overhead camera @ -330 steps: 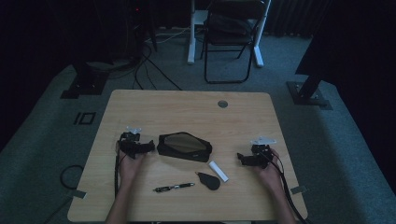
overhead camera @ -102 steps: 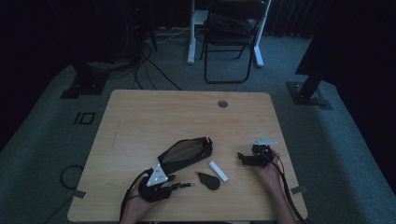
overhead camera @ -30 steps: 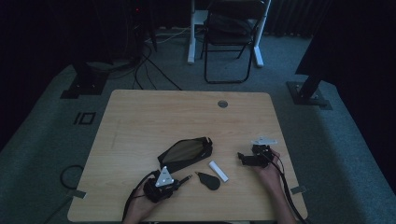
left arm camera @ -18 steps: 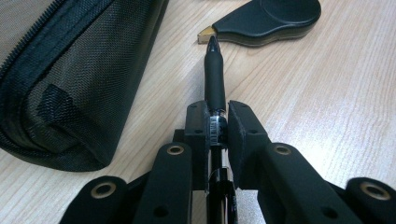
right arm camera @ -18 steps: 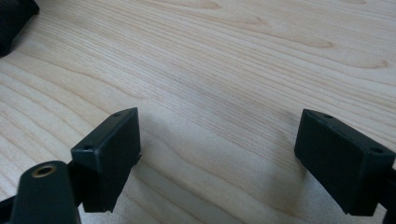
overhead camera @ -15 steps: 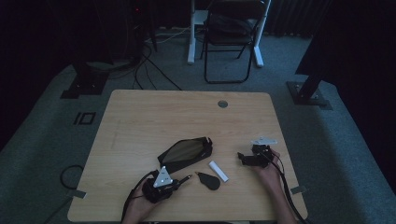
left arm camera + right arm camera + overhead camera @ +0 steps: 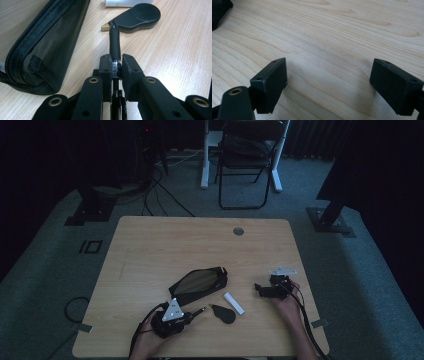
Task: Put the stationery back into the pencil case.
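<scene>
Since the earliest frame, the left gripper [image 7: 115,68] has crossed to the table's [image 7: 150,245] near edge, pinching the pen [image 7: 114,42]; its thin barrel could slip. The right gripper [image 7: 329,85] stands spread, empty.

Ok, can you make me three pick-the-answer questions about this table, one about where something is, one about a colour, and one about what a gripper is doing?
1. Where is the mesh pouch?
A. on the chair
B. on the table, beside the pen
C. on the floor

2. What colour is the small bar near the flat teardrop-shaped piece?
A. white
B. red
C. green

3. What is the left gripper doing?
A. standing open over bare wood
B. holding the pouch
C. clamping the pen

Answers: B, the pouch lies on the wooden table next to the pen; A, the bar looks white; C, the left gripper view shows both jaws pressed on the pen's barrel.
</scene>
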`<state>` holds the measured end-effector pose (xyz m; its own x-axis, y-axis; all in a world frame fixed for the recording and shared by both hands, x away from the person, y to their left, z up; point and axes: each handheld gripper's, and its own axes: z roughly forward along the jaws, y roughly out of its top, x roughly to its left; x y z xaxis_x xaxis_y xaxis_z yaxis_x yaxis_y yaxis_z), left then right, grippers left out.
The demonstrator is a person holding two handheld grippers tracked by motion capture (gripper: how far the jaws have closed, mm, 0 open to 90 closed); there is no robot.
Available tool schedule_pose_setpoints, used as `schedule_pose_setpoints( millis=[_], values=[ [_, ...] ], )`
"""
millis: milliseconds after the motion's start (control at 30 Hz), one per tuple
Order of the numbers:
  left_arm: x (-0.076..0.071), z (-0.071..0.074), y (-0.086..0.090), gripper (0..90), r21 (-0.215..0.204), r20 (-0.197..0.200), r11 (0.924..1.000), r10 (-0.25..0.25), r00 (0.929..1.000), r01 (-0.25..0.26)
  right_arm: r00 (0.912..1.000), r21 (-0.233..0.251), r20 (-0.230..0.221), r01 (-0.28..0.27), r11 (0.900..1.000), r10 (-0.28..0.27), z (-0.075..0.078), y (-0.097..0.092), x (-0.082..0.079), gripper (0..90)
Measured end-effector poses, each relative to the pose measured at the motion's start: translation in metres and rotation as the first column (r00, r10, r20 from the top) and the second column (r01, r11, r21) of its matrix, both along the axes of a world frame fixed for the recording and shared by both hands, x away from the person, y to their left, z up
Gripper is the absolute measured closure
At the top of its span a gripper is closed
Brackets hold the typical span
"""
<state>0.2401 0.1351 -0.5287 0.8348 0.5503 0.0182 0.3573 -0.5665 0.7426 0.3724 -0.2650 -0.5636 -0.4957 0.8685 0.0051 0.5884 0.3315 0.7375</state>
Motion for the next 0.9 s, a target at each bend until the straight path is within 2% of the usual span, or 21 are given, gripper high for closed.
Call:
schedule_pose_setpoints(
  millis=[267, 767, 900],
  values=[
    [-0.003, 0.006, 0.003, 79.3, -0.018, 0.012, 0.9998, 0.003, 0.9999, -0.003, 1.0000, 0.000, 0.000, 0.000, 1.0000, 0.000, 0.000, 0.000, 0.000, 14.3],
    [-0.006, 0.018, 0.005, 79.3, -0.023, 0.033, 0.9996, -0.013, 0.9994, 0.014, 1.0000, 0.000, 0.000, 0.000, 1.0000, 0.000, 0.000, 0.000, 0.000, 14.3],
    [-0.007, 0.022, 0.006, 79.3, -0.039, 0.033, 0.9991, -0.014, 0.9994, 0.016, 1.0000, 0.000, 0.000, 0.000, 1.0000, 0.000, 0.000, 0.000, 0.000, 14.3]
  ],
)
